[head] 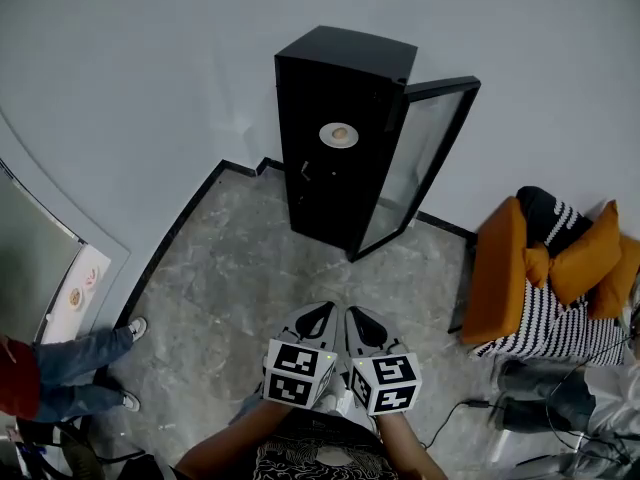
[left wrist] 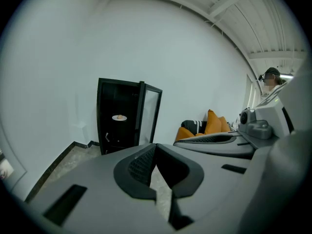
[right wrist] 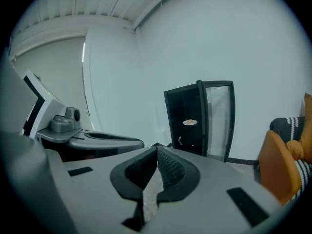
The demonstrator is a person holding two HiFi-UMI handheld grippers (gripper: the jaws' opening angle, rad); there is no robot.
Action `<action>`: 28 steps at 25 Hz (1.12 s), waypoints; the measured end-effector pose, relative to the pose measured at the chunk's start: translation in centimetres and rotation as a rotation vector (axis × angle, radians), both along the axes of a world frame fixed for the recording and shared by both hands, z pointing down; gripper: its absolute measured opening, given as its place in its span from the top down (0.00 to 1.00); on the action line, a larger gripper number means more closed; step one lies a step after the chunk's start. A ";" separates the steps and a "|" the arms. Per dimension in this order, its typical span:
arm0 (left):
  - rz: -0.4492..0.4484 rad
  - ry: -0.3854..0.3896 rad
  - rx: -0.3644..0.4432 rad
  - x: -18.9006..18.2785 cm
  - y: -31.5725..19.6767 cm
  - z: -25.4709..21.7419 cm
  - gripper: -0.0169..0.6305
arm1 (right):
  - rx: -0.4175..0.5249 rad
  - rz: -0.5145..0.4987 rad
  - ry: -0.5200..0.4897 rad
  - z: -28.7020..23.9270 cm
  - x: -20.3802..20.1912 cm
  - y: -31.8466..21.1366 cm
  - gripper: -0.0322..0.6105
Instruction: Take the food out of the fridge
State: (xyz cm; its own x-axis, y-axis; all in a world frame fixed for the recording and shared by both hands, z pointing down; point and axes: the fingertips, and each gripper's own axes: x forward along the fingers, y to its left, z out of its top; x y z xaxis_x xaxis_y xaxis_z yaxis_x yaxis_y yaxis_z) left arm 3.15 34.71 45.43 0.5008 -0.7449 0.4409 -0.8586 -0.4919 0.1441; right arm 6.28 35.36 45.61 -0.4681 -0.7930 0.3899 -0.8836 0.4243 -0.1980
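A tall black fridge (head: 335,148) stands against the white wall with its glass door (head: 418,163) swung open to the right. On a shelf inside sits a white plate with a small round piece of food (head: 339,134), also visible as the plate of food (left wrist: 119,117) and the plate of food (right wrist: 190,122). My left gripper (head: 318,320) and right gripper (head: 365,325) are held side by side low in the head view, well short of the fridge. Both are shut with nothing between the jaws, as seen at the left gripper (left wrist: 155,152) and the right gripper (right wrist: 157,155).
An orange and striped cushioned seat (head: 545,273) sits at the right by the wall. A person's legs in jeans (head: 75,368) stand at the left. Cables (head: 470,408) lie on the grey stone floor (head: 230,288) at lower right. A person in a headset (left wrist: 269,77) stands far right.
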 end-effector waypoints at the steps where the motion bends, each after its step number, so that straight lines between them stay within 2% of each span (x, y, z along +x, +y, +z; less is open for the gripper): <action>1: 0.003 0.003 -0.003 -0.1 -0.9 0.1 0.95 | -0.003 0.002 0.003 0.1 -0.2 -0.9 0.92; 10: 0.057 0.022 -0.028 -1.8 -9.6 0.1 0.95 | -0.027 0.049 0.023 -0.1 -2.0 -9.4 0.92; 18: 0.110 0.038 -0.047 -4.8 -17.1 -0.8 0.95 | -0.044 0.078 0.048 -1.3 -5.6 -17.2 0.92; 28: 0.134 0.076 -0.056 -8.4 -22.2 -1.0 0.95 | -0.047 0.095 0.081 -1.6 -9.4 -22.1 0.92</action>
State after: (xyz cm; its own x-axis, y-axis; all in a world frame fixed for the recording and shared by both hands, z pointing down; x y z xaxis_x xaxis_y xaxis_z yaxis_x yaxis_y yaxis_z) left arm -5.22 12.54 44.45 0.6277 -0.6445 0.4366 -0.7713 -0.5908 0.2368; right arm -3.07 13.28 44.00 -0.3576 -0.8123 0.4607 -0.9332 0.3301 -0.1423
